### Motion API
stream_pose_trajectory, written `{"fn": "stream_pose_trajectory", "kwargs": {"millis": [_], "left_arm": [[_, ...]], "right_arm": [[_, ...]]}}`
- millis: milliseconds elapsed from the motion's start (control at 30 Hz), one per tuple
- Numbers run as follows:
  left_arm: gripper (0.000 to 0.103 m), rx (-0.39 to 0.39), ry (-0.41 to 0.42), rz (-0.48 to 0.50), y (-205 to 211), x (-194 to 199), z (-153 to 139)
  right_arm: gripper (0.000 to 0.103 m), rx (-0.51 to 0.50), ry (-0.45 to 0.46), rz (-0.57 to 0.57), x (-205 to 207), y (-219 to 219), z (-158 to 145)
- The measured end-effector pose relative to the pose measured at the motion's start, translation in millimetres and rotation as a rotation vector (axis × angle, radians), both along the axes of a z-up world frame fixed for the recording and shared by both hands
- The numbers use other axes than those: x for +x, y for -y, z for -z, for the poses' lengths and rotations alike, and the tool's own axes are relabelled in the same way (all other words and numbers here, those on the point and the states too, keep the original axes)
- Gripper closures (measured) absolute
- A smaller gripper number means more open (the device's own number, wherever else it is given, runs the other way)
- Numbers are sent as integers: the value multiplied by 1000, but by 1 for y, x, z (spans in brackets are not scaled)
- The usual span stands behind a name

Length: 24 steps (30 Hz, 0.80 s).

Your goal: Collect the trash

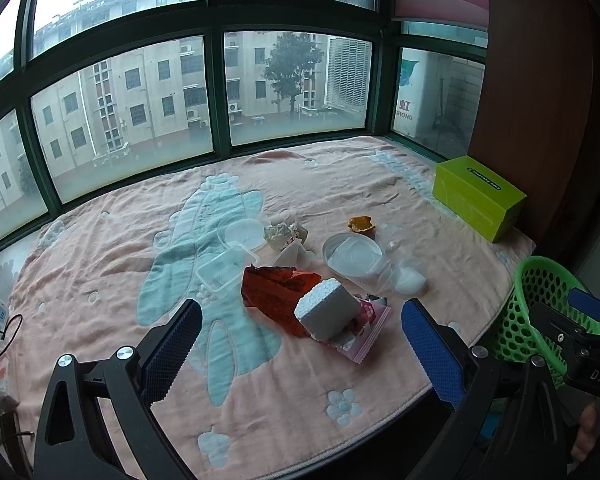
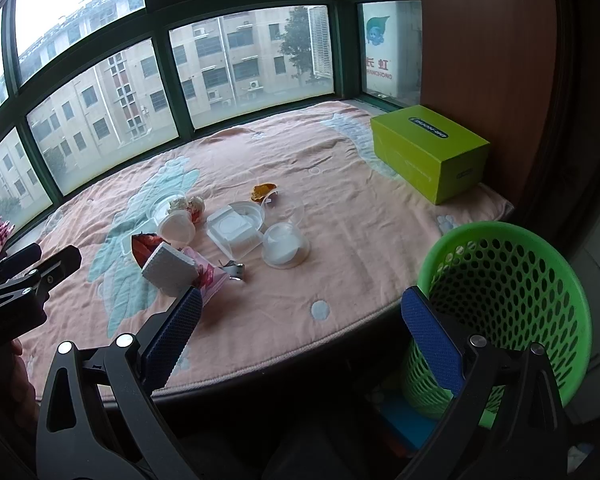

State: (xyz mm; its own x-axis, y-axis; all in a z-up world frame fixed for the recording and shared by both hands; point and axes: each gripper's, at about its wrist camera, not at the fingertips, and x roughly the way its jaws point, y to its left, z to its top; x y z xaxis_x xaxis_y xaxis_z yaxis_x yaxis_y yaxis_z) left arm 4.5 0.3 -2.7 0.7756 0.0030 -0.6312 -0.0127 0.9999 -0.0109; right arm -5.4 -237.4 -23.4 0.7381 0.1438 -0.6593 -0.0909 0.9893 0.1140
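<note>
Foam block (image 1: 327, 309) lies on wrappers (image 1: 278, 294); basket (image 2: 504, 304) right of blanket (image 2: 340, 184).

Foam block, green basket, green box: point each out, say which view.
foam block (image 1: 327, 312), left wrist view, on its near white face.
green basket (image 2: 508, 280), right wrist view, on its perforated inner wall.
green box (image 2: 424, 130), right wrist view, on its top face.

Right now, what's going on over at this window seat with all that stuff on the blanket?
A person holds a two-finger gripper in each hand above a pink blanket strewn with trash. Both the left gripper and the right gripper are open and hold nothing. A white foam block lies on a red foil wrapper, with clear plastic containers beside them. The green perforated plastic basket waits at the blanket's edge. Nothing has been picked up.
</note>
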Motion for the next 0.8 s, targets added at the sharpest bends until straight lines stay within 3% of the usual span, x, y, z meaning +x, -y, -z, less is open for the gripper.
{"fn": "stream_pose_trajectory", "kwargs": {"millis": [800], "left_arm": [[6,-6,-19,-6,-5,6,5]], "right_arm": [[5,6,-31,-2,14,1,6]]}}
